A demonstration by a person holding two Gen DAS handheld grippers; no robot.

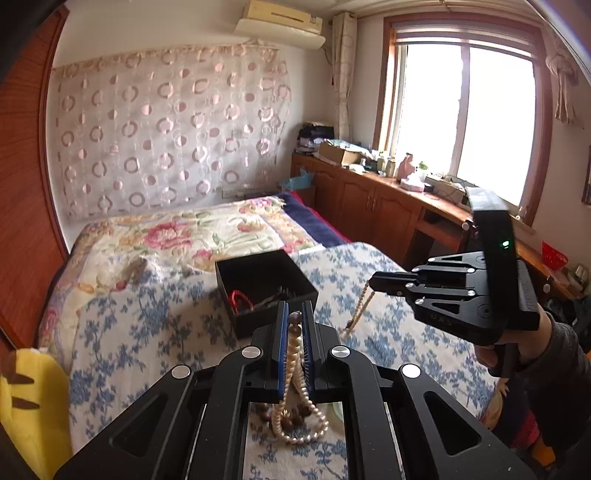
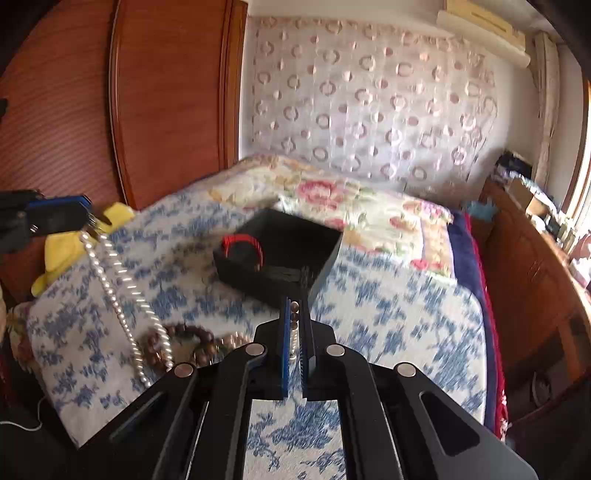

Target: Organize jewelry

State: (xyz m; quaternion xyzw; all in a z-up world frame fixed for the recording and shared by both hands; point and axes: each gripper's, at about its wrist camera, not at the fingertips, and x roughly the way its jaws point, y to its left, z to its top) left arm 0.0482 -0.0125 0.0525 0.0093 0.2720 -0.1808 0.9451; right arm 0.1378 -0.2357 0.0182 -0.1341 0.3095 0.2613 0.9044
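Both tools (image 1: 295,314) (image 2: 295,310) clamped on pearl necklace (image 1: 295,354)

Hardly any readable text. Faint raised letters on the side of the right gripper (image 1: 373,283) body in the left wrist view, too small and dim to make out for certain. A small green light on the black strap above that body, a lamp only, no sign or number. No brand legible on the air conditioner (image 1: 280,26) high on the wall. Nothing printed on the black box (image 2: 277,254) on the bed. No labels legible among the clutter along the window cabinet (image 1: 369,199).
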